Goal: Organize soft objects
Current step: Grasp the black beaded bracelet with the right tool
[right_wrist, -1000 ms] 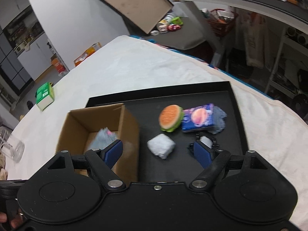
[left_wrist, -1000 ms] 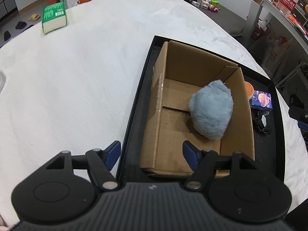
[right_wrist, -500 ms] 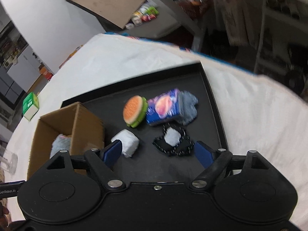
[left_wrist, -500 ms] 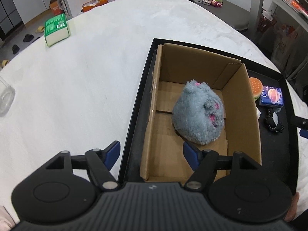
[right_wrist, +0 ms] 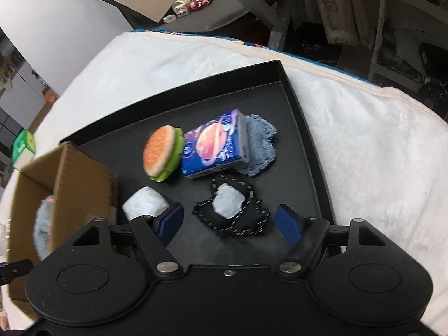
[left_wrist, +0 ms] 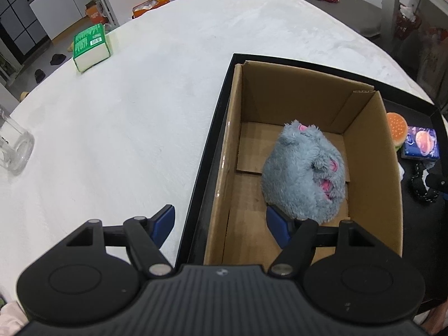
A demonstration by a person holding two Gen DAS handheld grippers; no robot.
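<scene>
The black pouch [right_wrist: 233, 210], soft with a white patch in its middle, lay on the black tray [right_wrist: 305, 128] low in the middle of the right wrist view. The right gripper [right_wrist: 229, 222] hung just over it. Its jaws were spread, one on each side of the pouch, and had just been closing a little, but the pads were not pressing on it yet. The pouch looked floppy. If the jaws came down off to one side, they might catch only a loose edge, and it could slip out on the way to the box.

A white roll [right_wrist: 145, 205] sat just beside the left finger. That finger might bump it or pinch it by mistake.

Higher in that view lay a toy burger [right_wrist: 161, 155], a blue packet [right_wrist: 214, 147] and a grey cloth [right_wrist: 261, 148] partly under the packet.

The cardboard box [left_wrist: 372, 165] stood on the tray, right of middle in the left wrist view, with the grey fluffy toy [left_wrist: 303, 172] already inside. The left gripper [left_wrist: 219, 224] had its jaws spread with nothing in them, and one finger reached into the box near the toy. It might block the box when the pouch is brought over.
</scene>
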